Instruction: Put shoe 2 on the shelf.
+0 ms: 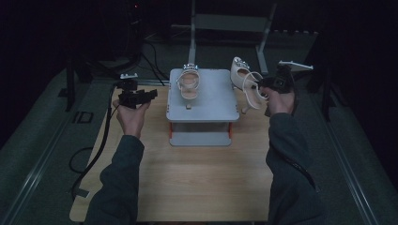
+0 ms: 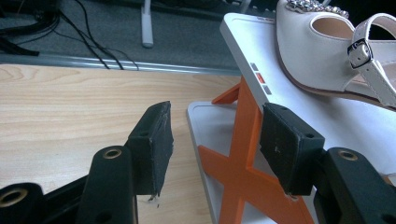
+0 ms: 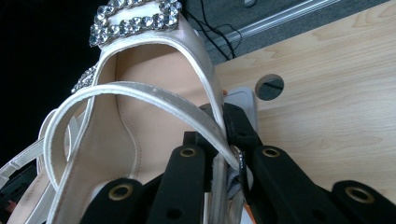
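On the left, the left gripper (image 1: 149, 95) hovers over the table (image 1: 202, 178) with jaws apart and nothing between them, just beside the stand (image 1: 202, 115). On the right, the right gripper (image 1: 257, 87) is clamped on the side edge of a sandal (image 1: 245, 84), lifted beside the stand. Farther back, a second sandal (image 1: 188, 83) sits on top of the stand.

A wooden table (image 1: 197, 178) carries a grey rack (image 1: 220, 101), seemingly orange-legged.

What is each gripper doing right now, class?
Left gripper: open, holding nothing.
Right gripper: shut on the sandal.
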Tool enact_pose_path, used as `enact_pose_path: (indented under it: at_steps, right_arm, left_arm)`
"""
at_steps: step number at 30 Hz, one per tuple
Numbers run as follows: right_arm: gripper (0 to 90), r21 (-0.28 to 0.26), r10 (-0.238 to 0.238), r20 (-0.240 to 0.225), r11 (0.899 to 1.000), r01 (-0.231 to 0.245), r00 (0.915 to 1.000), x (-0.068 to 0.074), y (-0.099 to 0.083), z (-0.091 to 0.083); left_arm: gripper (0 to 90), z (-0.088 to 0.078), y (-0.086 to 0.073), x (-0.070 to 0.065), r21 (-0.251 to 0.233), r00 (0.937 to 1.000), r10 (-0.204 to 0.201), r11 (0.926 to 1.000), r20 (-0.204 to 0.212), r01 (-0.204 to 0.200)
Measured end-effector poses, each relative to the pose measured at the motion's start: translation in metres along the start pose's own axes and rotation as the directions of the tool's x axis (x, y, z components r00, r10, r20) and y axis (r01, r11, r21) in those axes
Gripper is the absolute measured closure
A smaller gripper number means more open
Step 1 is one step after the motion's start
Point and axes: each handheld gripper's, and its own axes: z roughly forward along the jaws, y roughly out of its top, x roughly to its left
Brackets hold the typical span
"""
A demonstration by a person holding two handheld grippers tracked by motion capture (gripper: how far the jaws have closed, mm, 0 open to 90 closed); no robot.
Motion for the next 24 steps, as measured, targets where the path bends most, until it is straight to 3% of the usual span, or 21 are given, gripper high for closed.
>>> enact_pose_path:
  at_steps: [17, 24]
  right_arm:
    - [86.4, 0.031, -0.013, 0.001, 0.999, 0.013, 0.9999, 0.029, -0.002, 0.025]
    - [86.4, 0.039, -0.044, 0.005, 0.998, 0.043, 0.9990, 0.047, -0.003, 0.034]
  left_arm:
    - [44.3, -0.004, 0.001, 0.001, -0.006, 1.0000, 0.002, 1.0000, 0.003, -0.002]
    - [44.3, -0.005, 0.000, 0.001, -0.007, 1.0000, 0.001, 1.0000, 0.009, -0.001]
